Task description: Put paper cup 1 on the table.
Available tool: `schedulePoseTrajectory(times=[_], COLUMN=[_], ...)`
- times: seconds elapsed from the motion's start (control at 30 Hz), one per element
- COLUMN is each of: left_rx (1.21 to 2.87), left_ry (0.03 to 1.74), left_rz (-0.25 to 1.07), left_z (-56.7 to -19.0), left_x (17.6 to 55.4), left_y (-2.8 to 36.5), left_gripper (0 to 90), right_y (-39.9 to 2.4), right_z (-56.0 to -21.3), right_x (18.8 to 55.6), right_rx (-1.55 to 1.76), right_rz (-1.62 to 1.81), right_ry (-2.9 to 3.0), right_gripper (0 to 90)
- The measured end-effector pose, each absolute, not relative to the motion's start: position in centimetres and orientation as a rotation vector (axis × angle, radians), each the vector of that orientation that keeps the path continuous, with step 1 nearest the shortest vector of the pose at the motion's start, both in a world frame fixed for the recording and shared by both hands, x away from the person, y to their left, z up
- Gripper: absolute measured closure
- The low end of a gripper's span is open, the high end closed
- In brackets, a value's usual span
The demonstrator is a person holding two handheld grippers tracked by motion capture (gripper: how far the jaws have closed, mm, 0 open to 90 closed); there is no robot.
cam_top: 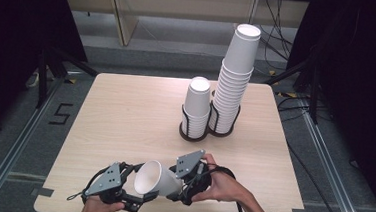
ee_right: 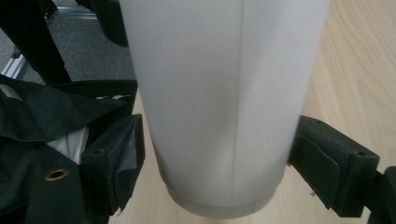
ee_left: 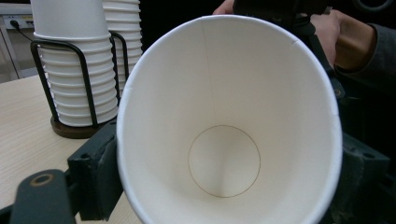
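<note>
From the high view we see a white paper cup lying on its side just above the near edge of the pale wooden bench, its open mouth turned towards the left gripper and its base towards the right gripper. Each gripper sits in one of the person's hands, which come in over the near edge. Farther back, right of the bench's middle, a black wire two-slot holder carries a short stack of white paper cups and, beside it, a tall stack of white paper cups.

In the left gripper view we look straight into the cup; its rim sits between the fingers, which press against the rim on both sides (the wall is slightly flattened). The wire holder stands behind at the left.

In the right gripper view the cup's outer wall rises between the fingers; the left one touches the wall near the base, the right one lies just against it, so this pair pinches the cup too.
</note>
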State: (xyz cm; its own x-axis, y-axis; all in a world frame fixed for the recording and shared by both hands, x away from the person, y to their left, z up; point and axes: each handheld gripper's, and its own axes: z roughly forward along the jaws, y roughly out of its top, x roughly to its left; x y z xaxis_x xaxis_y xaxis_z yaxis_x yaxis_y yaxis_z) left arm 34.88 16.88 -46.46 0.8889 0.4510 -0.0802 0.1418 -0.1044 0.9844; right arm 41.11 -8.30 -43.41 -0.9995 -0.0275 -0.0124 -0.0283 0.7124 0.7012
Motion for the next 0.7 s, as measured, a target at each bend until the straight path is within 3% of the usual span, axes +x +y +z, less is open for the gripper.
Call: schedulePoseTrajectory(times=[0.37,0.7], left_rx=[1.619,1.583], left_ry=[0.492,0.497], left_rz=[0.252,0.271], left_z=[-46.53,-46.52], left_x=[34.82,34.59], left_y=[16.78,16.23], left_gripper=[8.6,11.2], right_y=[-7.73,-7.19], right_z=[-44.35,-44.53], right_x=[41.1,40.91], right_rx=[-0.051,-0.031], right_rz=[1.305,1.451], right_ry=[2.907,2.872], right_gripper=[25.7,25.6])
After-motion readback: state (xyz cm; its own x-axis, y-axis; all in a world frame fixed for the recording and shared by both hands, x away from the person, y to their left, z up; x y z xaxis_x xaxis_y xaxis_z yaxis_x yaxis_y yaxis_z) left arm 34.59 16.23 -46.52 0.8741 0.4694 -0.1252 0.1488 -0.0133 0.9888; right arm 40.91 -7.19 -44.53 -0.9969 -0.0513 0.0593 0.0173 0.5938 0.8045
